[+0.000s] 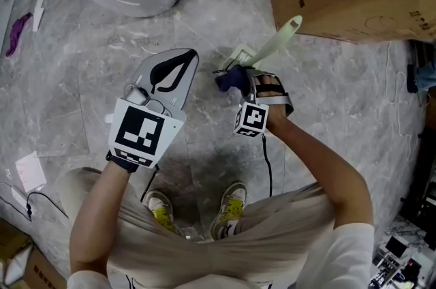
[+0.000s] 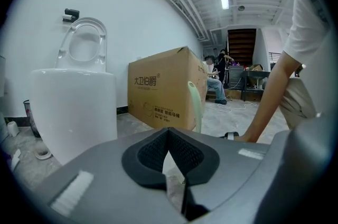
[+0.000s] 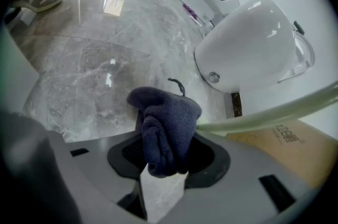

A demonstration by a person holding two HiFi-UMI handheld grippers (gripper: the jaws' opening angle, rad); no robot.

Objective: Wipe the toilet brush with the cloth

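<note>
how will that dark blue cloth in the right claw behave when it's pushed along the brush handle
Probably floppy: the cloth bunches and folds over itself where the right claw pinches it. Likely light, a small wad held by one pinch. Its fuzzy pile should drag, not slip, on the smooth brush handle, so it may bunch further.
</note>
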